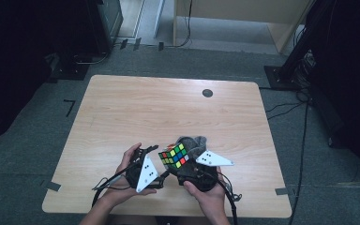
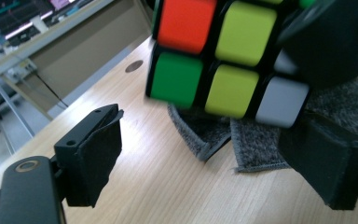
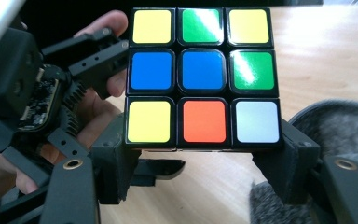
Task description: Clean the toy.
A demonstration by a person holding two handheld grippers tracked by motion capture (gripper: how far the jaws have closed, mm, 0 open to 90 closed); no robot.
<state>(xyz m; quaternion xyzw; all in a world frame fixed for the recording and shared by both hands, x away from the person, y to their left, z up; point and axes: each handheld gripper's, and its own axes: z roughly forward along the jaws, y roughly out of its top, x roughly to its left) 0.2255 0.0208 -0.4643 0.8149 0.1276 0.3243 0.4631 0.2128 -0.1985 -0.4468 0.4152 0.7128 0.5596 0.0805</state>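
A scrambled Rubik's cube (image 1: 174, 156) is held above the wooden table (image 1: 168, 108) near its front edge. My right gripper (image 1: 178, 167) is shut on it. In the right gripper view the two pads press the cube (image 3: 203, 77) at its bottom row, left and right. My left gripper (image 1: 152, 150) stands just left of the cube, open. In the left gripper view its jaws (image 2: 212, 140) are spread wide, with the cube (image 2: 214, 60) above and ahead of them, not between the pads. The left gripper's jaws (image 3: 98, 51) sit close to the cube's left side.
A grey cloth (image 1: 192, 143) lies crumpled on the table right behind the cube, and it is also under the cube (image 2: 261, 144). A small dark round mark (image 1: 207, 93) is at the table's far side. Dark stands and cables surround the table.
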